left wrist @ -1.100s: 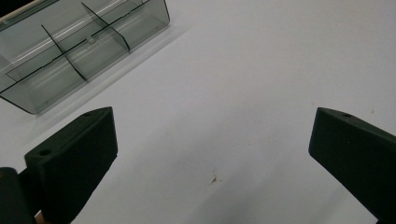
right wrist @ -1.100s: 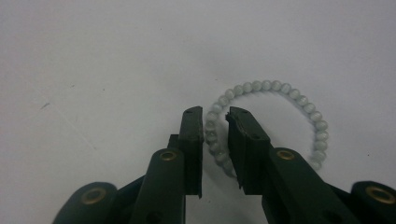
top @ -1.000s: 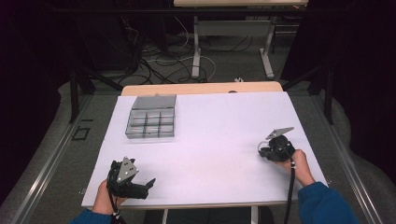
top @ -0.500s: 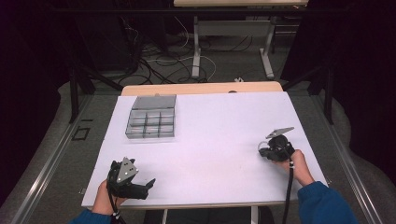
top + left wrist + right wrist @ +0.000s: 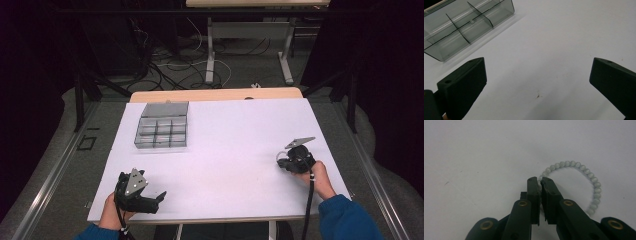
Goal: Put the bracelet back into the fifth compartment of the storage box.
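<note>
I take the box (image 5: 162, 132) as my landmark: it sits on the table (image 5: 235, 125) toward the far left, and my left gripper (image 5: 159, 197) rests on the table well nearer to me than the box, close to the near edge, with its jaws wide apart and the box's corner (image 5: 469, 27) ahead and to their left. My right gripper (image 5: 281, 161) lies far to the right of the box and nearer to me, its jaws closed on the near-left part of a bracelet (image 5: 584, 183), whose loop lies flat on the table ahead and to the right of the jaws.
</note>
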### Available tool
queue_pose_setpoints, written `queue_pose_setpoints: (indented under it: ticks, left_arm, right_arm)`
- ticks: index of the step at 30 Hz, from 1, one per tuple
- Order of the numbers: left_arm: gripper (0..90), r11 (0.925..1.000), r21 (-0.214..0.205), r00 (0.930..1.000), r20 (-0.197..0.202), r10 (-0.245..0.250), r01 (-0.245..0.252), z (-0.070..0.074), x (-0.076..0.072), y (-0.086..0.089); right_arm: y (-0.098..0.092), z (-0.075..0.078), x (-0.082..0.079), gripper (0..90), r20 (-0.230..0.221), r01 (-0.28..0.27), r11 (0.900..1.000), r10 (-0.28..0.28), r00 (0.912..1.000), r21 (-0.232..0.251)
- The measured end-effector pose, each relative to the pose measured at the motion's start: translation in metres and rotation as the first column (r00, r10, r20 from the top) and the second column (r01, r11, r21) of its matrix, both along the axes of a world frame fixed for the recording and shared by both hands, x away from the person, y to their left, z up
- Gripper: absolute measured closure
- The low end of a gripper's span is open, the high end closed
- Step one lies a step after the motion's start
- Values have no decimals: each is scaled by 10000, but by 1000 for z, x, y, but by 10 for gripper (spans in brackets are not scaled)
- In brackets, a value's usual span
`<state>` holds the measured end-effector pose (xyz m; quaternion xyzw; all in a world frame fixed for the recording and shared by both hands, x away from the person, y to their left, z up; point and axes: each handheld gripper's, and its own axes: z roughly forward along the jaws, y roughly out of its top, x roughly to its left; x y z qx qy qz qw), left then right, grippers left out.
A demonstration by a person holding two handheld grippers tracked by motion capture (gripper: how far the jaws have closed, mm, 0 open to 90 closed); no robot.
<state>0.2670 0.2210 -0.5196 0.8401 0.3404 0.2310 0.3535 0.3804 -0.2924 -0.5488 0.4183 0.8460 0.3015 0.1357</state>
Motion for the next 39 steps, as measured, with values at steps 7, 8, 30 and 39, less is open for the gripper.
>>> queue_pose_setpoints:
  ticks: [7,8,30,39]
  left_arm:
    - [8,10000,-3,10000,-10,-4,4,0,0,0]
    - [8,10000,3,10000,-16,-7,7,0,0,0]
    - [8,10000,9,10000,-4,-57,57,0,0,0]
    - [8,10000,-3,9999,-136,-75,75,0,0,-1]
  right_arm:
    - [1,0,-2,855,74,79,10000,-79,9999,-15]
    - [2,1,-2,855,102,83,10000,-82,9999,-50]
    - [-5,30,-10,861,1339,402,9971,-486,9898,649]
    - [-3,37,-11,862,1441,418,9948,-551,9880,933]
